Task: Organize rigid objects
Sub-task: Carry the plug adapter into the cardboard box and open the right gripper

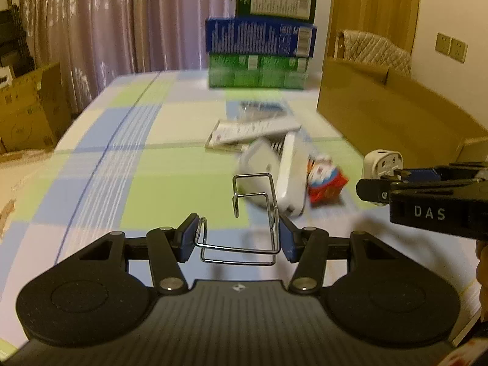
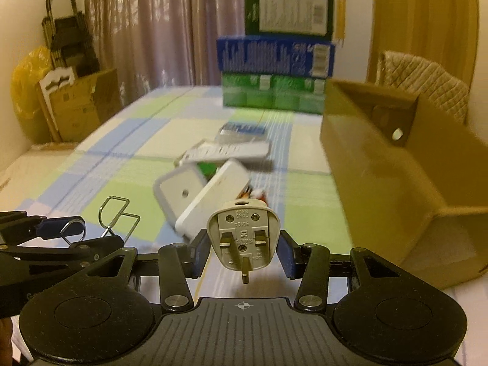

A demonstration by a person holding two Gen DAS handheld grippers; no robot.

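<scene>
Meanwhile right claw [image 2: 243,251] grips plug [image 2: 243,231], prongs facing camera; left claw [image 1: 237,238] seemingly clamps wire hook [image 1: 244,222] crosswise.

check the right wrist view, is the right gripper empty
No, the right gripper is shut on a white plug, prongs facing the camera.

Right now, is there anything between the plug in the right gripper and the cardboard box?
Nothing visible. The plug, held in the right gripper, has only bare tablecloth between it and the open cardboard box on its right.
</scene>
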